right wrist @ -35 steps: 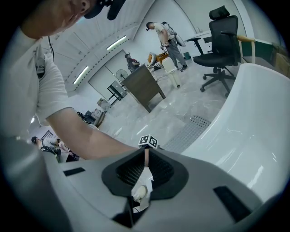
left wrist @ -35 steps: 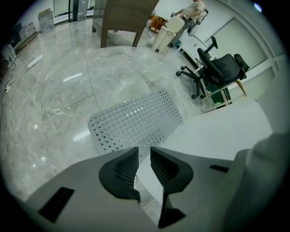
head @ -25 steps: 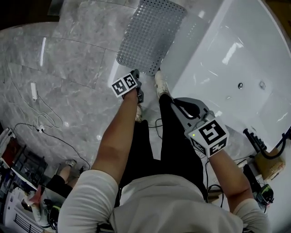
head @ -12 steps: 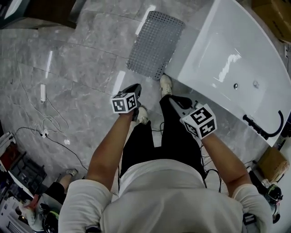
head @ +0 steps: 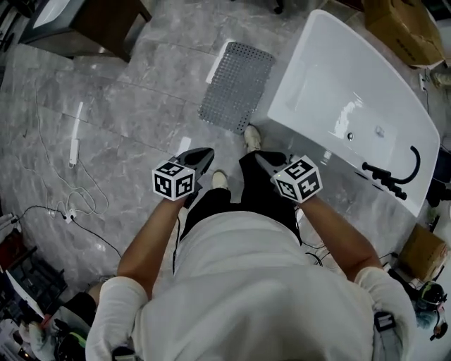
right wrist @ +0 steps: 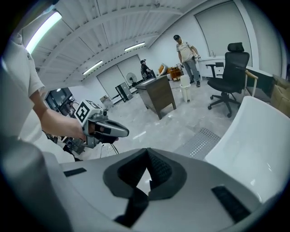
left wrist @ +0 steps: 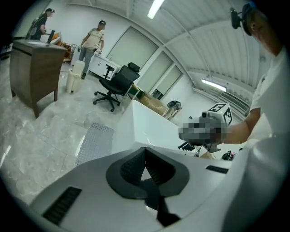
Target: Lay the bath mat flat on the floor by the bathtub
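— Where is the bath mat (head: 237, 87)?
— It lies flat on the floor (head: 127, 113), just beside the bathtub (head: 285, 84).
— The grippers?
— The left gripper (head: 201, 155) and the right gripper (head: 264, 159) both have their jaws pressed together, with nothing between.

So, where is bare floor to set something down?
Bare: grey marble floor between the grey perforated bath mat and the brown wooden desk. Crowded: white power strip with cables at left, brown cardboard boxes past the white bathtub.
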`<move>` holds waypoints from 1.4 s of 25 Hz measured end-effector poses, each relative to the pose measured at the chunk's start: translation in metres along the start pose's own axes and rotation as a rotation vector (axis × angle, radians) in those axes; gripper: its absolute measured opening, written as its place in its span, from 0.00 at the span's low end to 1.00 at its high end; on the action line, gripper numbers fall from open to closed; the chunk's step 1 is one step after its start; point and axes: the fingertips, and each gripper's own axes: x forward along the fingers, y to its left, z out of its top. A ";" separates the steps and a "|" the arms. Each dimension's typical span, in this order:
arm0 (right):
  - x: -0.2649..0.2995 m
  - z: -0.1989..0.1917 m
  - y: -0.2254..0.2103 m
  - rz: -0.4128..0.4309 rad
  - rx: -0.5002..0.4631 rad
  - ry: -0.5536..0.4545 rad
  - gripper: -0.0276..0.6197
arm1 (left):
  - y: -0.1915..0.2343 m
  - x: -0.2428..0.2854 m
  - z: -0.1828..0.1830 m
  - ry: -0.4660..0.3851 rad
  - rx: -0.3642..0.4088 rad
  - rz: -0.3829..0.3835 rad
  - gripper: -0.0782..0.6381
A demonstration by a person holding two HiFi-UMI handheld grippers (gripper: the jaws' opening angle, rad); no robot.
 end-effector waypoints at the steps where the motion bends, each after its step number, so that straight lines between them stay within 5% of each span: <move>1: -0.004 0.001 0.010 -0.002 -0.007 -0.007 0.06 | -0.011 -0.013 0.001 0.002 0.024 -0.003 0.13; 15: -0.049 0.013 0.081 -0.087 -0.048 -0.092 0.06 | -0.079 -0.125 0.031 -0.109 0.122 -0.041 0.13; 35: -0.060 0.031 0.124 -0.084 -0.129 -0.116 0.06 | -0.089 -0.151 0.028 -0.150 0.174 -0.035 0.13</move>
